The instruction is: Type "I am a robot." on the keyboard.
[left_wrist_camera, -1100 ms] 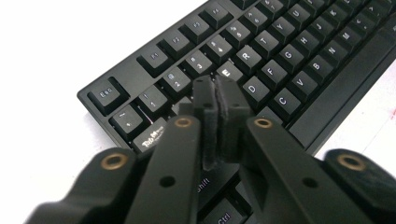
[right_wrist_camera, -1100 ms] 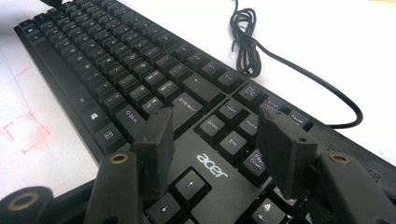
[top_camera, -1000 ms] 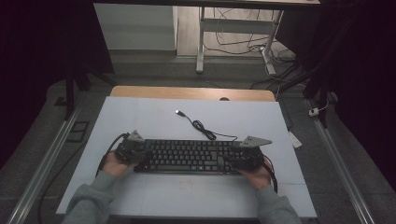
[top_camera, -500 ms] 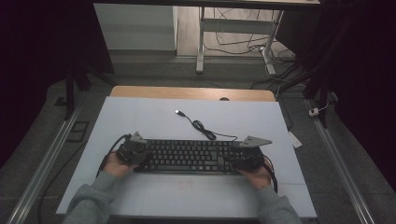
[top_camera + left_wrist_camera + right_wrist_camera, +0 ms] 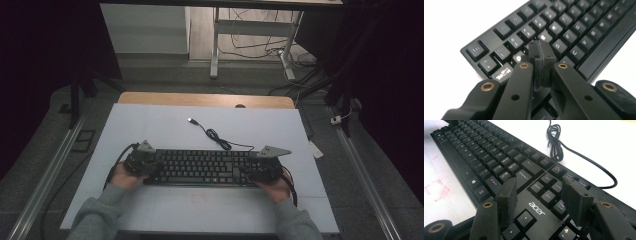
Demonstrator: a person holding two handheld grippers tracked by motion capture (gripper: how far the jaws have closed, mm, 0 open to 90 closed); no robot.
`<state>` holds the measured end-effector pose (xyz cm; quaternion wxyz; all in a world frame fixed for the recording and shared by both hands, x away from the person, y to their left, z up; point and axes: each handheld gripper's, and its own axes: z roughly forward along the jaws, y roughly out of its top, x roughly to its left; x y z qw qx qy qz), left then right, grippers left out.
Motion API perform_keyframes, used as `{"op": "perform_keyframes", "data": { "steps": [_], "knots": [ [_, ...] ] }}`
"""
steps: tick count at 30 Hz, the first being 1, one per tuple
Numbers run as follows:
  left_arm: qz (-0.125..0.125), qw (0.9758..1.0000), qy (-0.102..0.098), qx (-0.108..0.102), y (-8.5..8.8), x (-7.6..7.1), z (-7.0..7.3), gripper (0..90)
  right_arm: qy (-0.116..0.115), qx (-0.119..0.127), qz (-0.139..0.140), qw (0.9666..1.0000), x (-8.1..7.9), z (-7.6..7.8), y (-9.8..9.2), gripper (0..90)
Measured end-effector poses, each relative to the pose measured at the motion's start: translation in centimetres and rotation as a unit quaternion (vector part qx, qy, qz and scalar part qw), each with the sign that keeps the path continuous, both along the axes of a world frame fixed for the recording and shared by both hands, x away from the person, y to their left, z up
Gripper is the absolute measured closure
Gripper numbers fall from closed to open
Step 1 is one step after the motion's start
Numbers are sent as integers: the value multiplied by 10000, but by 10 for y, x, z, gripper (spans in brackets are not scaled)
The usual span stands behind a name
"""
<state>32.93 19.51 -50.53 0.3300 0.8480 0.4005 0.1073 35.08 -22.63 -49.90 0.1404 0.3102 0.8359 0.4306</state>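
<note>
On the white tabletop (image 5: 165,125), the Acer keyboard (image 5: 200,167) lies crosswise; left tongs (image 5: 541,53) pinched empty over its left-end keys, right tongs (image 5: 541,195) wide above the arrow keys.

no visible change, keyboard (image 5: 200,168) unmoved

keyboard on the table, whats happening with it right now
A person holds a gripper over each end of the black keyboard on the white table. The left gripper is shut, its tips down among the left-hand keys. The right gripper is open above the arrow keys. The keyboard's cable lies loose behind.
</note>
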Motion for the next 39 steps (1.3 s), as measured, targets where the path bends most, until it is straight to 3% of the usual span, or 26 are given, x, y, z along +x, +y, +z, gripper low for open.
{"op": "perform_keyframes", "data": {
  "steps": [4, 11, 15, 23, 39],
  "knots": [
    [179, 9993, -158, -279, 5, -1, 5, 855, -4, 20, 4, 10000, 0, 0, 0, 469],
    [626, 9946, -345, -748, 16, -1, 11, 556, -13, 19, -10, 10000, 0, 0, -1, 468],
    [714, 9937, -330, -795, 18, 0, 11, 470, -17, 18, -8, 10000, 0, 1, -1, 468],
    [671, 9942, -309, -781, 15, 0, 10, 415, -17, 20, -22, 10000, 0, 1, -2, 466],
    [601, 9943, -325, -823, 13, -1, 12, 403, -24, 40, -27, 10000, 0, 1, -2, 465]
  ]
}}
